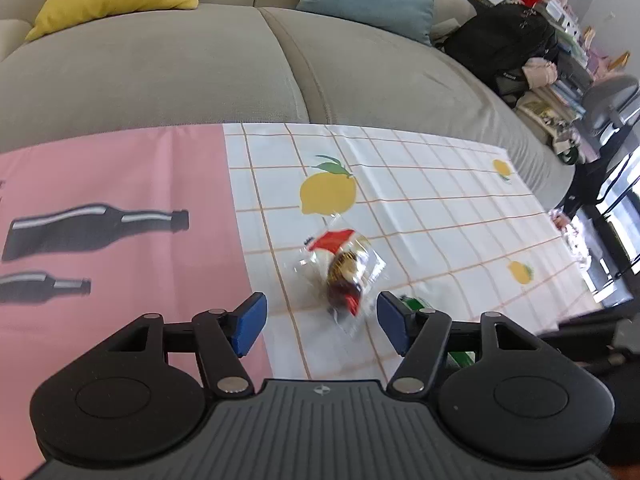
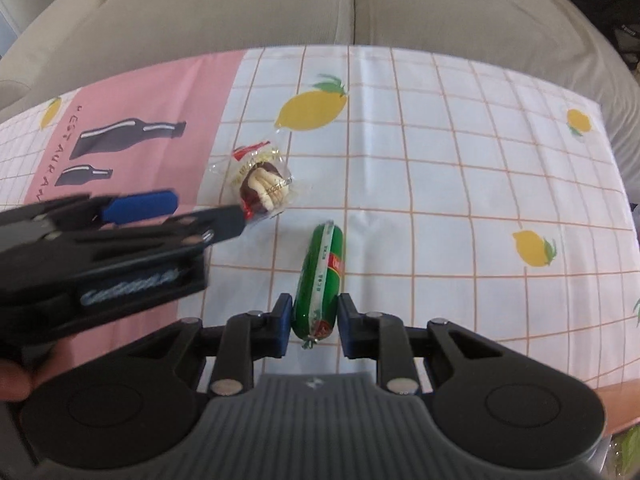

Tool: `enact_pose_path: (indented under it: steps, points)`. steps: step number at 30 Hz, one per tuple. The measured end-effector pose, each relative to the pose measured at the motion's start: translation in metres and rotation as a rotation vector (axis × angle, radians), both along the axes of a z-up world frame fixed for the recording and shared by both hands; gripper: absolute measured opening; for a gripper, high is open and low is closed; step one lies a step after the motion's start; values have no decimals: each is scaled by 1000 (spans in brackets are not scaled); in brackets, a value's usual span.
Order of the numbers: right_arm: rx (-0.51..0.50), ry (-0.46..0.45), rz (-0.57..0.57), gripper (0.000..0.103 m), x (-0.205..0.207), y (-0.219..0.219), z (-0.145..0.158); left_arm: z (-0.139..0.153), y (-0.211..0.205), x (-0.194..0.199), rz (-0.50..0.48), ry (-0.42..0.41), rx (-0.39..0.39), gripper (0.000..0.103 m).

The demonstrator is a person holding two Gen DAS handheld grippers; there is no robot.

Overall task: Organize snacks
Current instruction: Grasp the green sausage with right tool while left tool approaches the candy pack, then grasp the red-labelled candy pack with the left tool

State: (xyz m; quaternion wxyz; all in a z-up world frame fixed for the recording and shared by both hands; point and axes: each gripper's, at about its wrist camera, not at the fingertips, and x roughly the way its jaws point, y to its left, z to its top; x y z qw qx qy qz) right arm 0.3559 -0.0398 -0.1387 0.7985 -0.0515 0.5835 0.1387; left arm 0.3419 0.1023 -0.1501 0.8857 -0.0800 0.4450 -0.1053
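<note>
A clear-wrapped chocolate snack point(image 1: 343, 276) with a red tab lies on the checked part of the tablecloth; it also shows in the right wrist view point(image 2: 262, 186). My left gripper point(image 1: 320, 320) is open, its blue pads either side of the wrapper's near end. The left gripper also shows in the right wrist view point(image 2: 200, 212) at the left. A green wrapped sausage point(image 2: 322, 280) lies lengthwise on the cloth. My right gripper point(image 2: 313, 322) has its pads close on both sides of the sausage's near end; firm contact cannot be seen.
The tablecloth point(image 1: 420, 200) has a pink panel with bottle prints point(image 1: 120, 220) on the left and lemon prints. A grey sofa point(image 1: 200, 60) with yellow and blue cushions lies beyond the table. Cluttered shelves and a chair point(image 1: 560, 60) are at the far right.
</note>
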Motion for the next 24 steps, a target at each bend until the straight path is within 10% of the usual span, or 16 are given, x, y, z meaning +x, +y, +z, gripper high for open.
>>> enact_pose_path:
  steps: [9, 13, 24]
  points:
    - [-34, 81, -6, 21, 10, 3, -23, -13, -14, 21, -31, -13, 2, 74]
    - [-42, 75, 2, 21, 10, 5, -24, -15, -17, 23, -53, -5, -27, 52]
    - [-35, 49, 1, 37, 18, 8, -24, -5, -4, 2, -44, -9, 9, 37]
